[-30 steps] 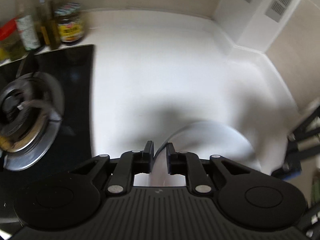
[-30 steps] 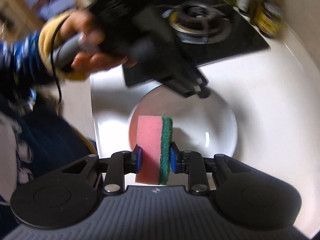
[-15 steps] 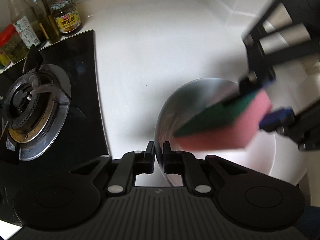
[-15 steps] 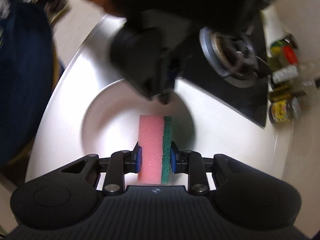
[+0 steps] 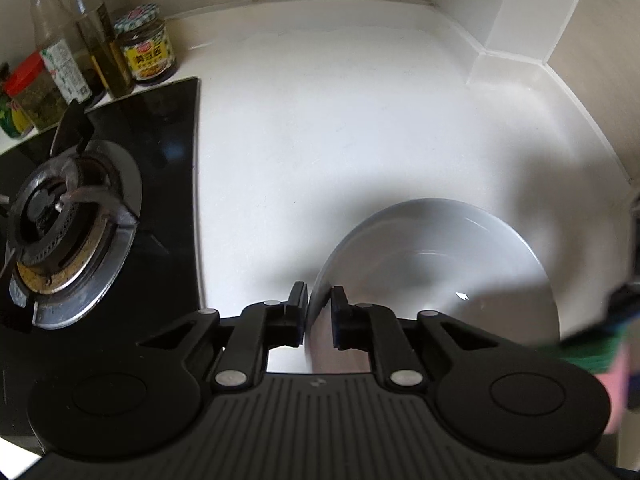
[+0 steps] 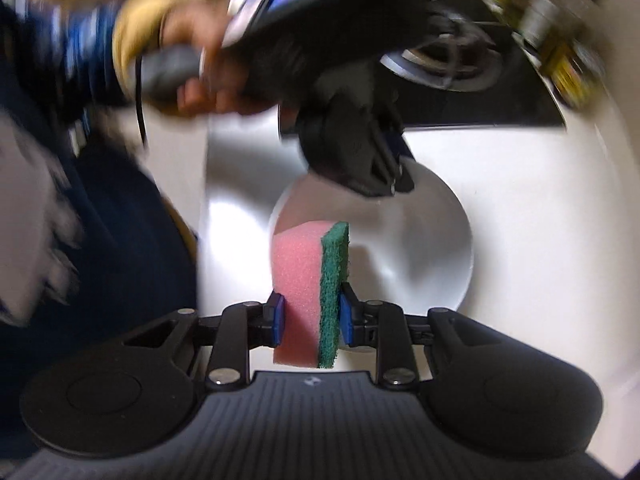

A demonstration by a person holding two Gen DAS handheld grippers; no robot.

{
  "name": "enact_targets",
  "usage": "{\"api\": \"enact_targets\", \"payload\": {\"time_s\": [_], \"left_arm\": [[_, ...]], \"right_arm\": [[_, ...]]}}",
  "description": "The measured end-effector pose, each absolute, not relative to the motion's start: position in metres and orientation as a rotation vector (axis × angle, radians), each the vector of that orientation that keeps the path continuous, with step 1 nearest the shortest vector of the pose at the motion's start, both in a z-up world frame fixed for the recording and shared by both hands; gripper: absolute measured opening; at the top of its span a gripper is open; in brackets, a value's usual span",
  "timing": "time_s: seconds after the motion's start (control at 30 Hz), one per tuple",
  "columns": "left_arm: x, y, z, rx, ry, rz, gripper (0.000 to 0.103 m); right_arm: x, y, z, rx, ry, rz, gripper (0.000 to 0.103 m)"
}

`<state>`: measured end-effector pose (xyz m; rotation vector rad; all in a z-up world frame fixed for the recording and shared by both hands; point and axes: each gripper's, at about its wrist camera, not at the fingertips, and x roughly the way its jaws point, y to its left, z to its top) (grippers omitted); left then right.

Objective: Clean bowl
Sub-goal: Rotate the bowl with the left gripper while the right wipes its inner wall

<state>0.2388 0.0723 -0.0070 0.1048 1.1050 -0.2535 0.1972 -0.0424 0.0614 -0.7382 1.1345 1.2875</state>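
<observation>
The left gripper (image 5: pixel 319 312) grips the near rim of the bowl (image 5: pixel 440 264). Its jaws are nearly closed, with the thin rim wall passing between the two pads: one pad sits outside the bowl, the other inside. The bowl is white and rests on the white countertop (image 5: pixel 340 120), just right of the black gas hob (image 5: pixel 100 200); whether it is tipped or flat cannot be determined. In the left wrist view most of the bowl extends forward and to the right of the jaws.

The right gripper (image 6: pixel 311 320) is clamped on the sponge (image 6: pixel 308 292), a pink foam block with a green scouring layer on its right face. The jaws press both broad faces, and the sponge projects forward beyond the fingertips, over the near edge of the bowl. Contact between sponge and bowl surface cannot be confirmed. In the right wrist view the left gripper appears blurred at the far rim of the bowl.

Bottles and jars (image 5: pixel 92 56) stand along the wall behind the hob
</observation>
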Motion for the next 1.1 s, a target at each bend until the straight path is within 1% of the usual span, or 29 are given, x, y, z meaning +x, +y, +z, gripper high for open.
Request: {"api": "enact_targets", "payload": {"time_s": [0.07, 0.1, 0.23, 0.33, 0.43, 0.47, 0.73, 0.8, 0.97, 1.1], "left_arm": [[0.24, 0.074, -0.007, 0.093, 1.11, -0.262, 0.012], [0.241, 0.075, -0.007, 0.086, 1.113, -0.264, 0.012], [0.241, 0.079, -0.008, 0.068, 1.119, -0.282, 0.01], [0.241, 0.079, -0.008, 0.073, 1.117, -0.287, 0.01], [0.241, 0.081, -0.008, 0.06, 1.116, -0.291, 0.01], [0.24, 0.082, -0.008, 0.055, 1.116, -0.29, 0.01], [0.239, 0.082, -0.008, 0.042, 1.106, -0.261, 0.011], [0.238, 0.082, -0.008, 0.043, 1.097, -0.25, 0.012], [0.238, 0.079, -0.008, 0.032, 1.08, -0.209, 0.018], [0.238, 0.078, -0.008, 0.002, 1.076, -0.194, 0.022]], "right_arm": [[0.208, -0.061, 0.076, -0.617, 1.157, 1.25, 0.023], [0.213, -0.07, 0.086, -0.616, 1.13, 1.21, 0.023], [0.224, -0.07, 0.119, -0.764, 0.952, 1.062, 0.023], [0.22, -0.041, 0.105, -0.987, 0.795, 1.075, 0.023], [0.214, 0.005, 0.063, -1.314, 0.634, 1.154, 0.023], [0.216, 0.013, 0.055, -1.368, 0.615, 1.177, 0.023], [0.234, 0.049, 0.024, -1.53, 0.674, 1.332, 0.023], [0.241, 0.047, 0.024, -1.491, 0.718, 1.328, 0.023], [0.257, 0.022, 0.019, -1.346, 0.917, 1.181, 0.023], [0.258, -0.01, 0.019, -1.14, 1.045, 1.03, 0.023]]}}
